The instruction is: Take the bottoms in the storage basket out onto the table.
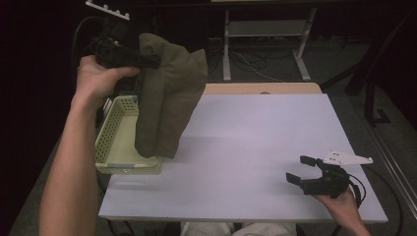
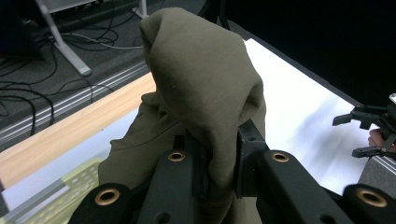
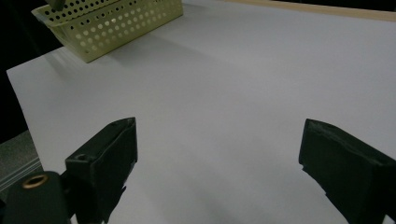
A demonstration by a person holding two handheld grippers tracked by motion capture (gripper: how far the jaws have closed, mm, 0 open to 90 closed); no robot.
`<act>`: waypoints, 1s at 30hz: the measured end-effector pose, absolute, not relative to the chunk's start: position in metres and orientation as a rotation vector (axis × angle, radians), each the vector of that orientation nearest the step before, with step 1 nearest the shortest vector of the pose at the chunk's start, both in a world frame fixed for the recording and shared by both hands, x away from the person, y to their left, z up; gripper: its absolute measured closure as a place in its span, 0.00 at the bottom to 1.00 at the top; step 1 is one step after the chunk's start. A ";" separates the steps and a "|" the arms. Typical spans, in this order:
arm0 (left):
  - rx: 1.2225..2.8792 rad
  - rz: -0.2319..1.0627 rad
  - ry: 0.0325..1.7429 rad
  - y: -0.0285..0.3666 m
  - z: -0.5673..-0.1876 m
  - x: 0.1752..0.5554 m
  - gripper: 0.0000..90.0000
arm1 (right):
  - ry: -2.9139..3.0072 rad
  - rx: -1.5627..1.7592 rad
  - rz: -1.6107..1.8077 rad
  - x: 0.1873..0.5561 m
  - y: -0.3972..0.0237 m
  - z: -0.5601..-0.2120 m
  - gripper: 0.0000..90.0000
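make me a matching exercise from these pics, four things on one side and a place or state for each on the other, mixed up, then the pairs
Things:
1. cloth
2. basket
3. left gripper
4. right gripper

Places or states:
a. jaws wide apart, low over the white table's near right part
b. olive, hanging in the air from one pinched spot
c. pale yellow, full of holes, at the table's left edge
d. raised high, jaws clamped on fabric

Pairs: 1-b, 2-c, 3-d, 4-a
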State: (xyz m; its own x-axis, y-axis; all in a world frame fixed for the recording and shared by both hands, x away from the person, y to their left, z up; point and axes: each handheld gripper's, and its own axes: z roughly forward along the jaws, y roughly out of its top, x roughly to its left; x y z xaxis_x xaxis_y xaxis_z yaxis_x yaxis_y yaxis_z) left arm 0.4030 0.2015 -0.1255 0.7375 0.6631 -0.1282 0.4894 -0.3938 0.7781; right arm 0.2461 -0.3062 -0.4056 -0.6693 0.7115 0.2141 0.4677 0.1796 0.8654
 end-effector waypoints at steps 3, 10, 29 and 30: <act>2.068 0.245 0.861 0.194 -0.126 0.405 0.87 | 2.215 1.140 1.492 0.246 -0.307 -0.406 0.12; 2.085 0.230 0.820 0.171 -0.132 0.409 0.87 | 2.242 1.151 1.478 0.246 -0.306 -0.406 0.10; 2.137 0.159 0.702 0.115 -0.151 0.418 0.87 | 2.273 1.175 1.450 0.248 -0.305 -0.408 0.00; 2.138 0.155 0.698 0.113 -0.152 0.418 0.87 | 2.270 1.175 1.451 0.248 -0.306 -0.408 0.00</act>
State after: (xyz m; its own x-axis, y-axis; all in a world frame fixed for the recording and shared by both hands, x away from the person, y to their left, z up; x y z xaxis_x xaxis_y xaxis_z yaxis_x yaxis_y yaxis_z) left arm 0.4183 0.1125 -0.1525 0.8359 0.5324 -0.1335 0.4256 -0.4751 0.7701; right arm 0.2476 -0.3056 -0.4076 -0.6632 0.7106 0.2348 0.5116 0.2014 0.8353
